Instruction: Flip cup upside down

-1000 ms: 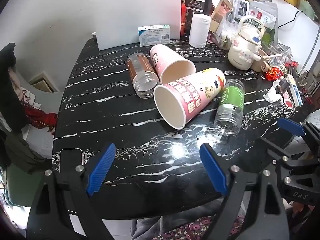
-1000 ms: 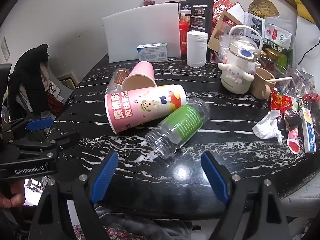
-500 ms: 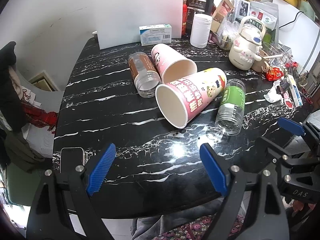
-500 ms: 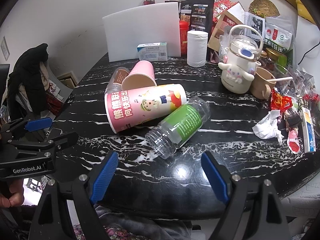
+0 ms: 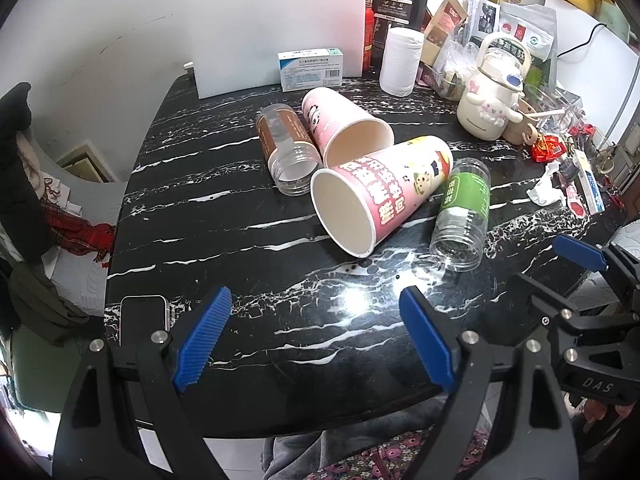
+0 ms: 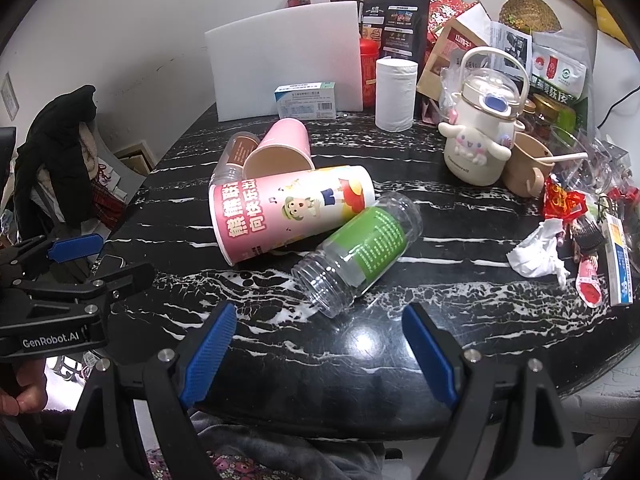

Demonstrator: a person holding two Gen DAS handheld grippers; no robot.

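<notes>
Two pink paper cups lie on their sides on the black marble table (image 5: 224, 248). The large printed cup (image 5: 384, 192) (image 6: 288, 208) has its mouth toward me. The smaller pink cup (image 5: 340, 128) (image 6: 284, 148) lies behind it. A clear jar with a green label (image 5: 464, 208) (image 6: 360, 248) and one with a brown label (image 5: 284, 148) (image 6: 236, 156) lie beside them. My left gripper (image 5: 316, 340) is open and empty above the table's near edge. My right gripper (image 6: 316, 344) is open and empty, short of the green jar.
A phone (image 5: 142, 318) lies at the near left corner. A white board (image 5: 276, 28), a small box (image 5: 310, 68), a paper roll (image 5: 400, 60), a white kettle (image 6: 480, 140), a beige mug (image 6: 524, 168) and packets crowd the back and right. Crumpled tissue (image 6: 536, 252) lies right.
Both grippers have drifted slightly; the table objects sit a little lower and closer in the left wrist view. Nothing was grasped or moved.
</notes>
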